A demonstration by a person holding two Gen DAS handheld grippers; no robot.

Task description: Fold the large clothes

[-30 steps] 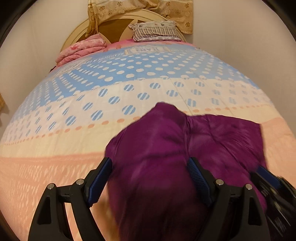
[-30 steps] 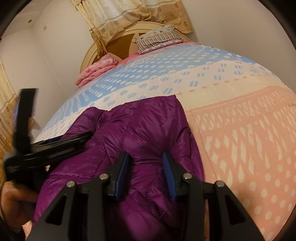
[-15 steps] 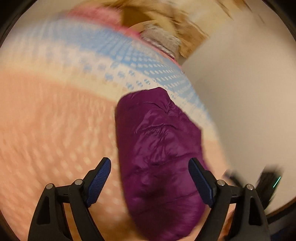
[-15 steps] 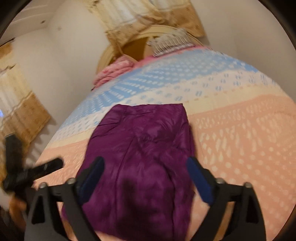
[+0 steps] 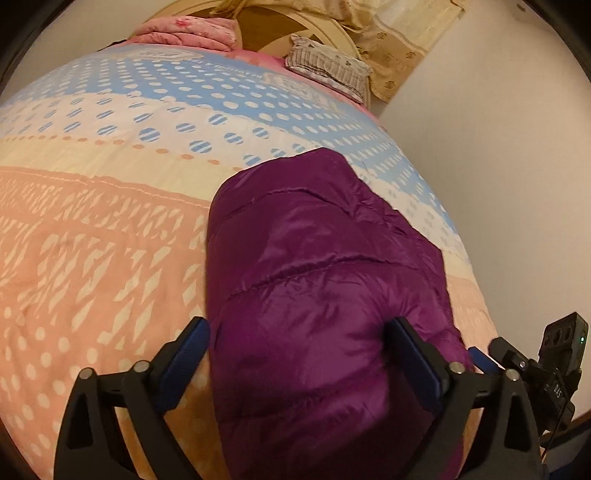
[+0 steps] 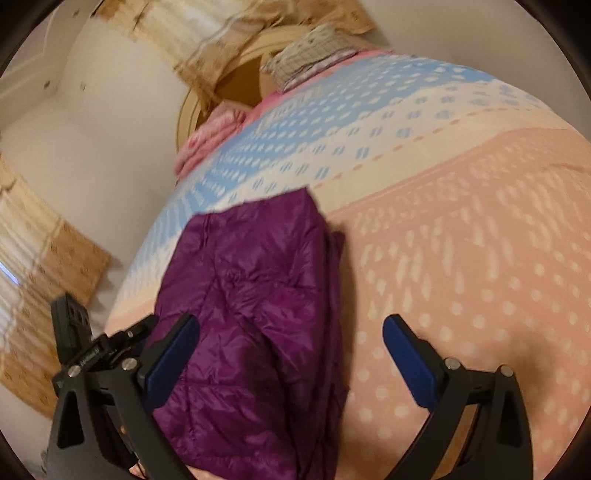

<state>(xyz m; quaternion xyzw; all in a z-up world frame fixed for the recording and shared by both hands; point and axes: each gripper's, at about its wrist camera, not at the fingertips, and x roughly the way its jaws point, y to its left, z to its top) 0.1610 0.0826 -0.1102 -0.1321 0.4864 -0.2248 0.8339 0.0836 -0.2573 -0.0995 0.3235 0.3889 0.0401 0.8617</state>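
Note:
A purple quilted down jacket (image 5: 317, 280) lies folded into a long narrow bundle on the bed; it also shows in the right wrist view (image 6: 251, 314). My left gripper (image 5: 303, 354) is open, its jaws wide apart over the near end of the jacket. My right gripper (image 6: 291, 354) is open and empty, its left jaw over the jacket's near end and its right jaw over bare quilt. The right gripper (image 5: 535, 362) shows at the lower right of the left wrist view, and the left gripper (image 6: 96, 350) at the lower left of the right wrist view.
The bed is covered by a quilt (image 5: 92, 240) banded in peach, cream and blue with dots. A folded pink blanket (image 5: 184, 31) and a striped pillow (image 5: 328, 66) lie at the headboard. A white wall (image 5: 498, 166) runs beside the bed. Curtains (image 6: 40, 266) hang on the other side.
The right gripper has opened wide from a narrower gap and let the jacket go. Both grippers have swung back toward the near end. The jacket now lies as a narrower folded bundle.

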